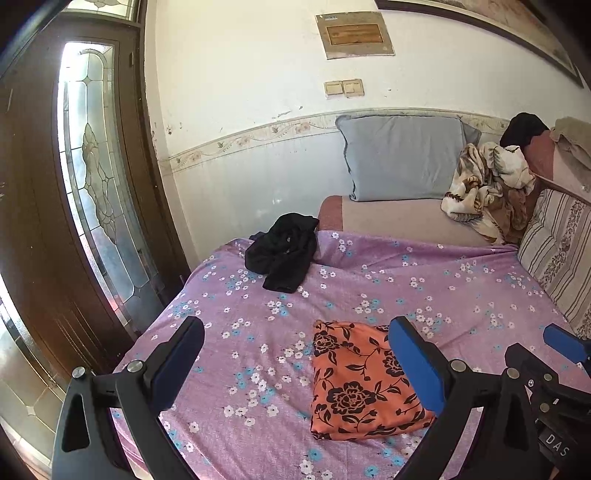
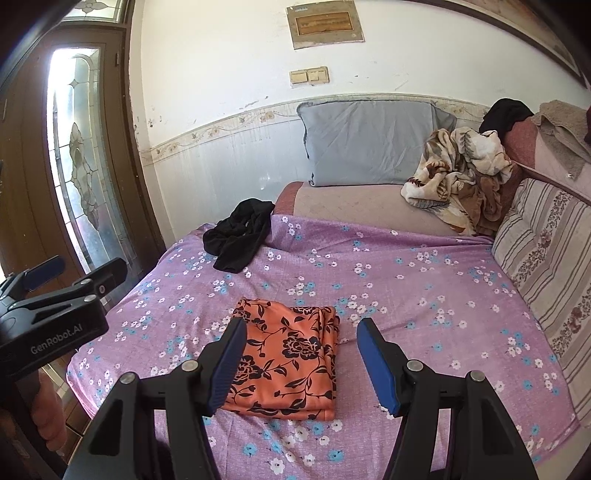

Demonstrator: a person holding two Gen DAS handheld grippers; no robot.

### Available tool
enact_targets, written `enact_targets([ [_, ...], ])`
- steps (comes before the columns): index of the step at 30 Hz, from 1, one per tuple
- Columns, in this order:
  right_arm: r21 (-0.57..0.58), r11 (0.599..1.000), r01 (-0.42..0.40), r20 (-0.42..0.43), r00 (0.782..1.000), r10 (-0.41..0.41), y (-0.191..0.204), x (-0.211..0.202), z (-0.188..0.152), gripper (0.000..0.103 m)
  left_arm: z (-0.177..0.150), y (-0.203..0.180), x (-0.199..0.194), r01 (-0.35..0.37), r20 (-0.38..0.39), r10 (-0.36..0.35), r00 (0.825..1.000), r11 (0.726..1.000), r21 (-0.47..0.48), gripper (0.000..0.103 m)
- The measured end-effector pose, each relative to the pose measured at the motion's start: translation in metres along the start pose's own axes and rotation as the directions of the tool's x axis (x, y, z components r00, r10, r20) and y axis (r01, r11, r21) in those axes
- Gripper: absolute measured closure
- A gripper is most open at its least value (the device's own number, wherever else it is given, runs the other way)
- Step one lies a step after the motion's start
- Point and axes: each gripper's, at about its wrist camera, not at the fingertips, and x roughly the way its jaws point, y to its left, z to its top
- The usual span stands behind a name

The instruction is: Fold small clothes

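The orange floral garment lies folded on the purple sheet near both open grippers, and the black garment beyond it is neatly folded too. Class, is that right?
Not quite. The black garment lies crumpled, not folded, as the right wrist view shows. The orange floral garment is folded on the purple sheet, near the open left gripper and right gripper.

framed picture (image 1: 480, 26) cropped by top edge

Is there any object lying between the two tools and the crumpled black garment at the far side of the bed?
Nothing visible blocks it. The folded orange floral cloth lies near both open tools, left tool and right tool. Beyond it only bare purple flowered bedsheet stretches to the crumpled black garment.
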Motion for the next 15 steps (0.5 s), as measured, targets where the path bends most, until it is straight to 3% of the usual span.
enact_targets([
  [15,-0.019,1.000,0.000,-0.012,1.000,0.000,0.011,0.001,-0.007,0.037,-0.002,0.010,-0.005,0.010,-0.002,-0.010,1.000,1.000,-0.016,0.003],
])
